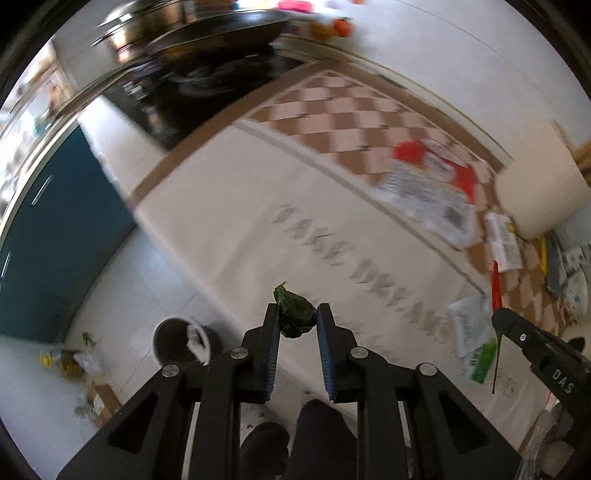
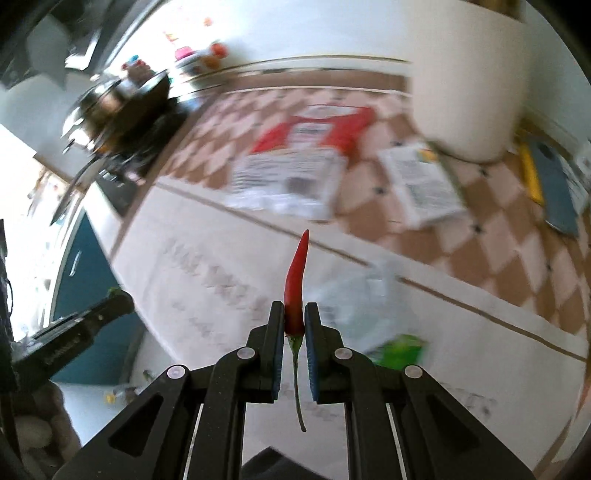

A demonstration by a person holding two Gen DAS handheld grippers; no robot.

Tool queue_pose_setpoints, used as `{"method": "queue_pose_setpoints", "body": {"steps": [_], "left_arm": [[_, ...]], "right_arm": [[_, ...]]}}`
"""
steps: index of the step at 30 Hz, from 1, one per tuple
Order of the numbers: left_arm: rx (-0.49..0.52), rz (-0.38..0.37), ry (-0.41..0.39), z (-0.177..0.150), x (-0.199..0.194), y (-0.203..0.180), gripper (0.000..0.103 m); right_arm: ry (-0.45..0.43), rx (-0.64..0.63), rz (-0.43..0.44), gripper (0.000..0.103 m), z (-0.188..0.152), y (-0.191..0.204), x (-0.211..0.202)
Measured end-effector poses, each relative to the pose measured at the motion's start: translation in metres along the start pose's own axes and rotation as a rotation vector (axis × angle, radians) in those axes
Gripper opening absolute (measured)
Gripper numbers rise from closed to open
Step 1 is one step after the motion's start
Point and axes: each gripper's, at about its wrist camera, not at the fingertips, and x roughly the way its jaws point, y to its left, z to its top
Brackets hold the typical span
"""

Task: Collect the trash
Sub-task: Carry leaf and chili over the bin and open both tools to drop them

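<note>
Left gripper [image 1: 297,317] clamps the wilted leaf [image 1: 294,314], right gripper [image 2: 294,320] the red chilli [image 2: 295,284]; keep both squeezed until over the near-left bin [image 1: 173,341]

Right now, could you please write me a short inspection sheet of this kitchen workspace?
Surface: pale countertop mat with grey lettering, beside checkered tiling.
Job's things: crumpled green leaf; red chili; dark bin below, already holding white trash.
Clutter: printed plastic packets and a clear bag; scraps on the floor beside the bin.
Grippers: left gripper shut on the leaf; right gripper shut on the chili, stem hanging between its fingers.
Cables: nothing seen.
Surroundings: black stovetop with metal pans; teal cabinet door.
</note>
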Motion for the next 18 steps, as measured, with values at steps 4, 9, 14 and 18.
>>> {"method": "queue_pose_setpoints", "body": {"steps": [4,9,14,18], "left_arm": [[-0.106,0.056,-0.001,-0.013,-0.001,0.067,0.017],[-0.257,0.123,0.029,-0.040,0.014,0.160,0.017],[-0.409,0.161,0.096,-0.082,0.059,0.253,0.017],[-0.503,0.177,0.154,-0.115,0.109,0.316,0.017]], "right_arm": [[0.041,-0.100,0.059,0.011,-0.004,0.060,0.016],[0.114,-0.248,0.122,0.011,-0.026,0.145,0.056],[0.228,-0.385,0.177,0.011,-0.068,0.235,0.124],[0.312,-0.474,0.189,0.011,-0.113,0.294,0.191]]}}
